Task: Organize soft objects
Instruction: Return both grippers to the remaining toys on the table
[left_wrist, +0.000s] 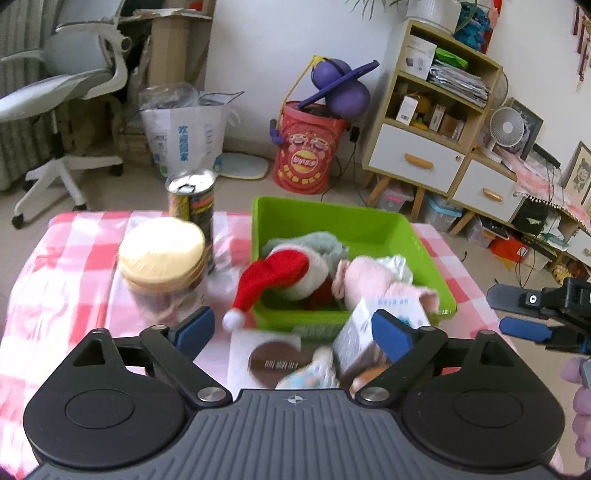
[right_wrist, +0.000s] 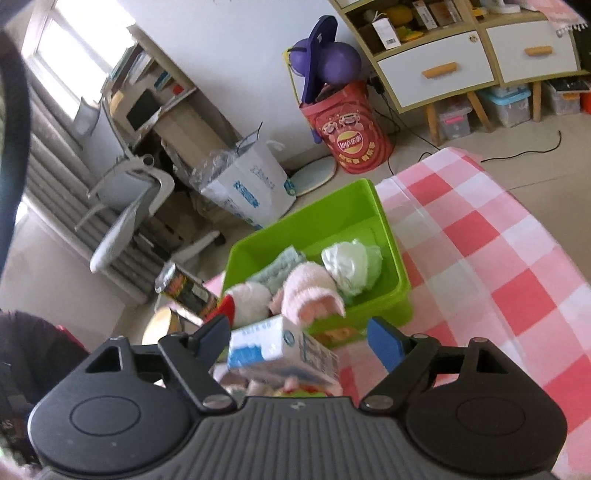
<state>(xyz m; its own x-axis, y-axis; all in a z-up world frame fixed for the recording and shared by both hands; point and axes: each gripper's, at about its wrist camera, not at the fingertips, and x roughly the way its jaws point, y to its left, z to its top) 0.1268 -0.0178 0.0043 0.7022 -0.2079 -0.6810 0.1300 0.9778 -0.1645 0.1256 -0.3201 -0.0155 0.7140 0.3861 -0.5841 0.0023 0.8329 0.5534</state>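
Left wrist view: my left gripper (left_wrist: 291, 325) hangs with jaws wide, empty, over the tabletop (left_wrist: 74, 251); right gripper (right_wrist: 297, 332) likewise. Soft Santa hat (left_wrist: 273, 280) drapes over the green bin (left_wrist: 332, 218) rim, needing tucking in.

The right gripper (right_wrist: 297, 338) is held with its blue-padded fingers (right_wrist: 384, 341) spread wide. Between them a white-and-blue cardboard carton (right_wrist: 284, 354) is seen, untouched. Beyond the fingers a green plastic bin (right_wrist: 391, 236) on the pink-checked bench (right_wrist: 480, 258) is filled with a pink knitted sock (right_wrist: 310, 291) and a pale green cloth bundle (right_wrist: 352, 266).
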